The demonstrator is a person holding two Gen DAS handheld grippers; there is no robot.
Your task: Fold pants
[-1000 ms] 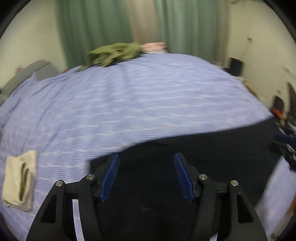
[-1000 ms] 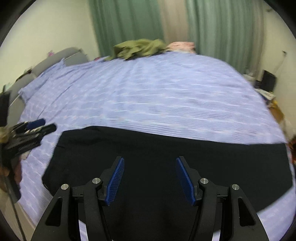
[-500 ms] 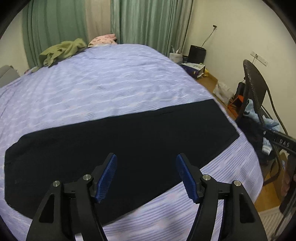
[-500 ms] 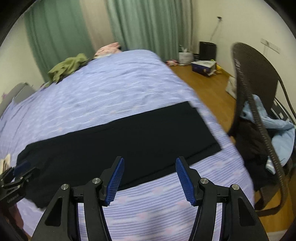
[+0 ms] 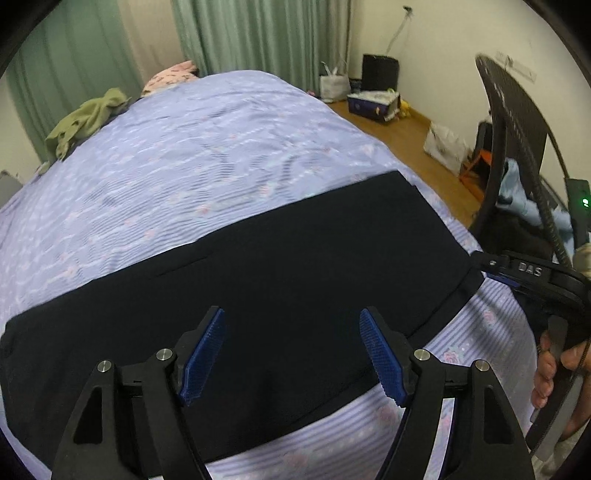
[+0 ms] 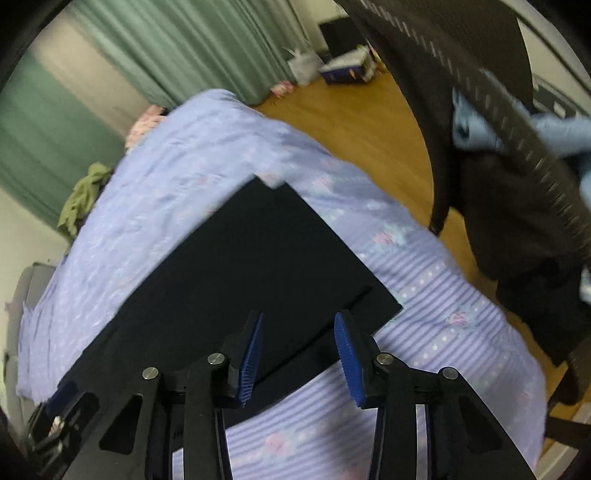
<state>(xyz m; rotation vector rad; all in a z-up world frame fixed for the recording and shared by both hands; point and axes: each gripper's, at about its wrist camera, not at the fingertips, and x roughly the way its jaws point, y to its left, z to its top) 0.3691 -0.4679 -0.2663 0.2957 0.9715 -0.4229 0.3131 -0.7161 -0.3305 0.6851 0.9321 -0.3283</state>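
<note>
Black pants (image 5: 295, 258) lie flat in a long band across the lilac bed (image 5: 221, 147). My left gripper (image 5: 291, 317) hovers over their near edge, jaws opening, nothing between the pads. In the right wrist view the pants' square end (image 6: 258, 258) lies near the bed's corner. My right gripper (image 6: 298, 321) hangs over the near edge of that end; its jaws are closing with no cloth pressed between them. The right gripper (image 5: 517, 273) also shows at the left view's right edge, held by a hand (image 5: 554, 369). The left gripper (image 6: 55, 410) sits at the right view's lower left.
A dark woven chair (image 5: 517, 129) draped with light blue clothing (image 6: 554, 129) stands close to the bed's right side on a wood floor (image 6: 351, 110). An olive garment (image 5: 85, 122) and a pink one (image 5: 170, 75) lie at the far end by green curtains (image 5: 258, 33). Bags and boxes (image 5: 373, 105) line the wall.
Both grippers swept right along the pants to the end by the chair. The right gripper rolled and its jaws narrowed. The left jaws spread a little wider.
</note>
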